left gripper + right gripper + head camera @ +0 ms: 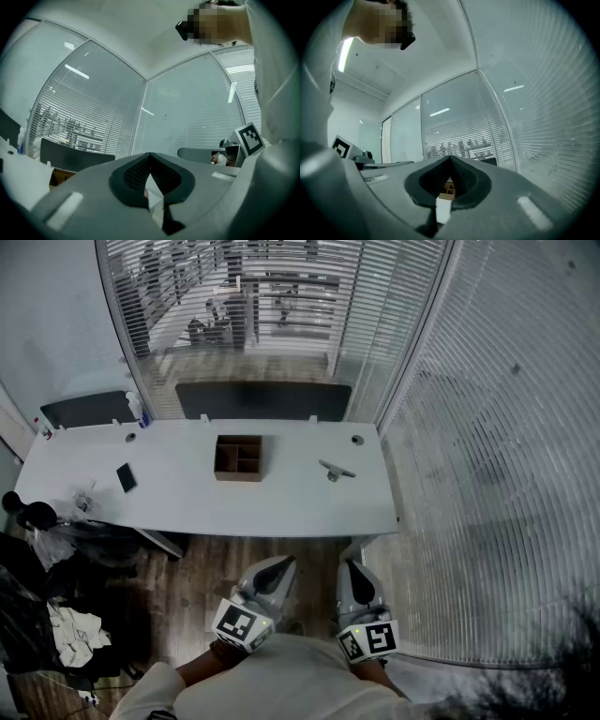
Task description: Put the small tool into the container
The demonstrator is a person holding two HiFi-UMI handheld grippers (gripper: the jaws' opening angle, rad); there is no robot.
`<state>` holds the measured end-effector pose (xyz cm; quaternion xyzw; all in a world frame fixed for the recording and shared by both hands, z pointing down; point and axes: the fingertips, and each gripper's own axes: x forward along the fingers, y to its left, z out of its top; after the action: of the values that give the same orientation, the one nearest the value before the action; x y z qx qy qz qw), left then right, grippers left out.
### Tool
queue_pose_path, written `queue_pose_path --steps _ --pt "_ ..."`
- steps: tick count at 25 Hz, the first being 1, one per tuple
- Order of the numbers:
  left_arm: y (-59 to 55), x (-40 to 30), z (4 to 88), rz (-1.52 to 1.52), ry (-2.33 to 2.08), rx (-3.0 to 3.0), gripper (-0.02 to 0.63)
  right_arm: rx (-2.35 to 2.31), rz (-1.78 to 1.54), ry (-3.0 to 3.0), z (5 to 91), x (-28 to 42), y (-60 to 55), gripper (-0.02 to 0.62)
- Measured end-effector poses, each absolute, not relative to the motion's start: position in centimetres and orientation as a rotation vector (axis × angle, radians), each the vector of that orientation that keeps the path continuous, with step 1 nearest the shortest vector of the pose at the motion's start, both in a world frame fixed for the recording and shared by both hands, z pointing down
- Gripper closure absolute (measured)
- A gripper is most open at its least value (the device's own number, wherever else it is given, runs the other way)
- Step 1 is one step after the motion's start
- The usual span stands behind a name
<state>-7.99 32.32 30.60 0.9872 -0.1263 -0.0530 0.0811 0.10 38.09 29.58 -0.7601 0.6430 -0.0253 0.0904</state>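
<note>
Small grey metal tool [335, 471] lies flat on the long white desk [187, 498], right of centre and well apart from everything else.

Sweep from the left:
- Dark flat phone [127, 477] sits near the desk's left end. Not part of the job.
- Brown wooden box with inner dividers [237, 475] stands mid-desk and looks empty. The tool is near it on the right, not touching.
- Left gripper [272, 576] is held low against the person's body, short of the desk edge. Its jaws are together with nothing between them [149, 157].
- Right gripper [352, 570] is beside it, equally far back. Its jaws are also closed and empty [450, 159].

Step in hand, as I judge it: nothing begun, the reach is yet to come.

Risks:
- Either pair of jaws must part before it comes down on the tool, or the tips will only shove it.
- The tool is thin and low on a smooth top, so a shallow pinch may make it skid or flip out.
- The box looks light, so a bump could slide it.
- The tool may be long for one compartment and could end up bridging a divider.
</note>
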Motion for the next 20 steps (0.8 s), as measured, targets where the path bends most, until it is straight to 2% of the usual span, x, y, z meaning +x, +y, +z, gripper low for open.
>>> queue_pose_path --steps 20 --pt "32.26 -7.50 30.76 -0.155 -0.407 2.902 0.603 -2.157 -0.105 1.959 29.41 0.48 37.73 0.595"
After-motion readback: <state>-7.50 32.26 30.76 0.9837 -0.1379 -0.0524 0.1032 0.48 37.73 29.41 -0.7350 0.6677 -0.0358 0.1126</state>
